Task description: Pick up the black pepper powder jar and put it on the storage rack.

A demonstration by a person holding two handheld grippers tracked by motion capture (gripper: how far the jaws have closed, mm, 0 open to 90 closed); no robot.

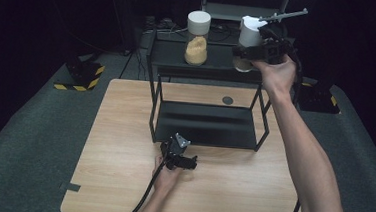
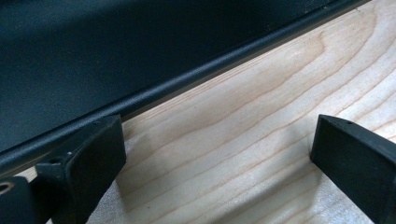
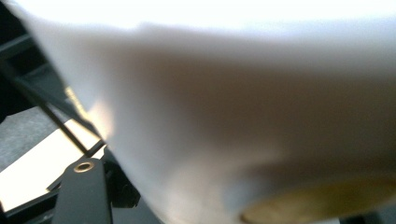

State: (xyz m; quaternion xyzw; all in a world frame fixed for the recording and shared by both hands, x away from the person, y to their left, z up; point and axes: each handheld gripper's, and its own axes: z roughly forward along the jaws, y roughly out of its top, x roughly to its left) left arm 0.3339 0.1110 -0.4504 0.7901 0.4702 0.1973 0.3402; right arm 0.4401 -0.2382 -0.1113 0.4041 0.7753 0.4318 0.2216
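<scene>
From above, your right gripper (image 1: 254,51) is squeezing the white-lidded jar (image 1: 249,40) at the far right, above the black shelf (image 1: 209,125). Keep it straight up. In its own view, the jar (image 3: 243,121) is sitting very close. Your left gripper (image 2: 219,154) is resting wide open, holding nothing, on the table (image 2: 261,140).

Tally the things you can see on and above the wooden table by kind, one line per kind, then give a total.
White-lidded jars: 2 – one standing on the rack's top shelf, one held in the right gripper
Black two-tier racks: 1
Hand-held grippers: 2 – left gripper, right gripper
Total: 5
</scene>
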